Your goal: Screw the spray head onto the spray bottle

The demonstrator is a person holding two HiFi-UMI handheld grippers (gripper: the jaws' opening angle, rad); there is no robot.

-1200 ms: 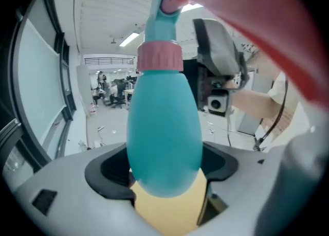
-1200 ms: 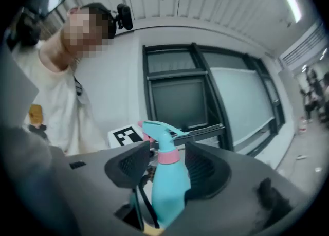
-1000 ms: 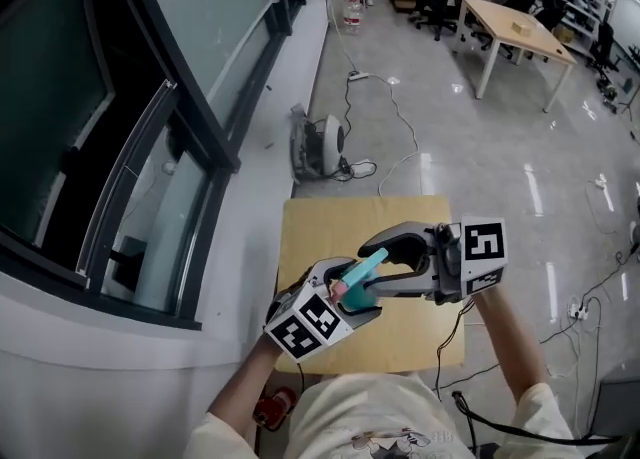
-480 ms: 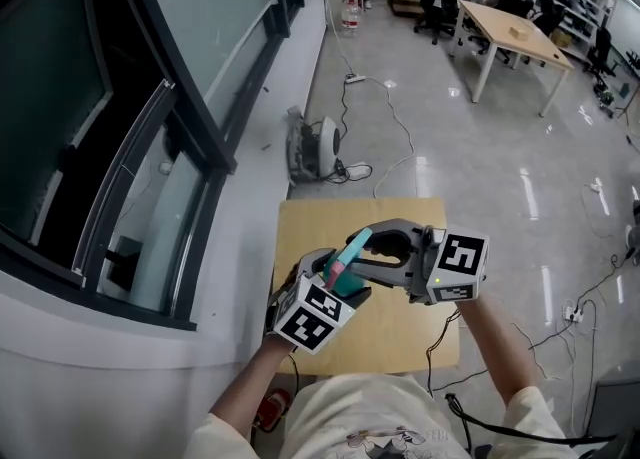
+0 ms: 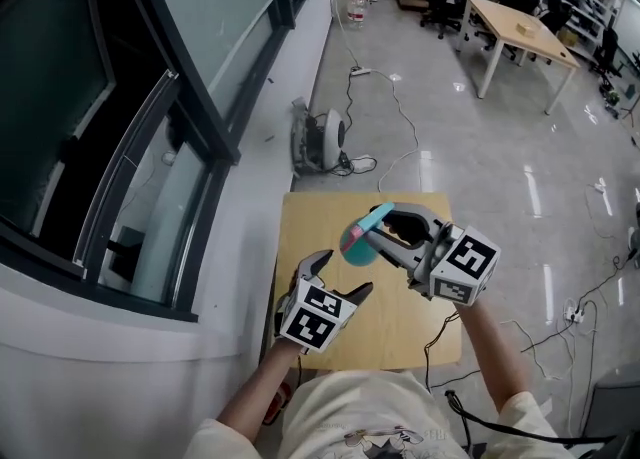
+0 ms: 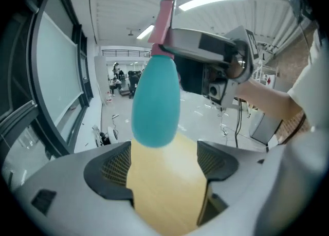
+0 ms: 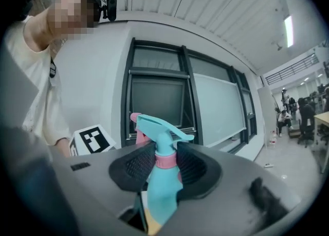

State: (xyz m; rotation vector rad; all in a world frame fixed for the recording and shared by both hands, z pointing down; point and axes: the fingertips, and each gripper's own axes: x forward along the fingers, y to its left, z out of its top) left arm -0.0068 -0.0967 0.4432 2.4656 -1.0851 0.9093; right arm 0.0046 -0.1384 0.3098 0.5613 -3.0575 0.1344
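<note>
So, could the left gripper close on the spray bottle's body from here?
Probably yes: the left gripper is open and empty, the spray bottle hangs with its teal body bare just ahead of it, and the right gripper, just closed, grips only near the pink collar.

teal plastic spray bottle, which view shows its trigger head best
The right gripper view: on the teal plastic spray bottle, trigger head and pink collar show between the jaws of the right gripper, just closed on it. The left gripper view shows mainly its rounded body; the head view shows it small, tilted.
</note>
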